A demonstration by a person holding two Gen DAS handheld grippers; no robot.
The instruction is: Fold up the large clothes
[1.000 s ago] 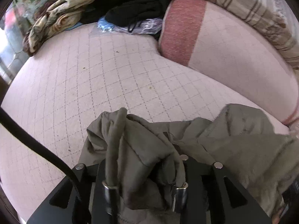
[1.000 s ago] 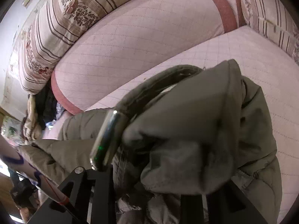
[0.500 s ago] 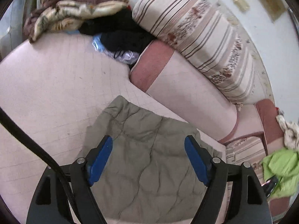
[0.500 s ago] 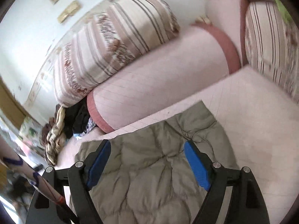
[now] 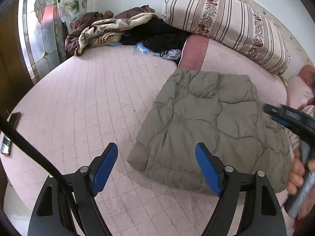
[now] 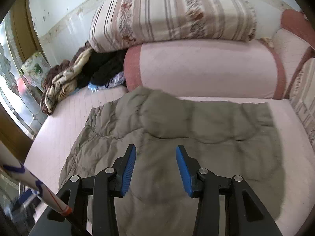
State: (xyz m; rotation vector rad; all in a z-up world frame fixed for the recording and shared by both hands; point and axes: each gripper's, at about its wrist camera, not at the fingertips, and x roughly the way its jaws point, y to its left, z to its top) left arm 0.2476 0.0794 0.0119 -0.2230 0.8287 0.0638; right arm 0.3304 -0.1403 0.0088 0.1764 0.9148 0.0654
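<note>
The landmark is the olive quilted jacket (image 5: 212, 125), which lies folded and flat on the pink quilted bed (image 5: 94, 102).

Left of the jacket, at the bed's edge, a dark phone (image 5: 14, 118) lies well apart from it. Beyond the jacket's left side, a patterned blanket (image 5: 98, 33) and a heap of black clothing (image 5: 161, 35) are piled near the wall.

The left gripper (image 5: 156, 167) is held above the bed, off the jacket's near-left corner. Its jaws are spread wide and empty. The left blue pad sits over bare bed; the right blue pad overlaps the jacket's near edge in the picture, with no contact visible.

Behind the jacket, a pink bolster (image 6: 206, 68) touches its far edge, and a striped pillow (image 6: 173, 13) rests on top of the bolster.

The right gripper (image 6: 155, 167) is held above the middle of the jacket. Its jaws have just been closing and stand partly apart with nothing between them; the jacket lies below and beyond the pads. In the left wrist view, the same gripper appears blurred at the jacket's right edge, with the person's hand (image 5: 299, 177) on its handle.
</note>
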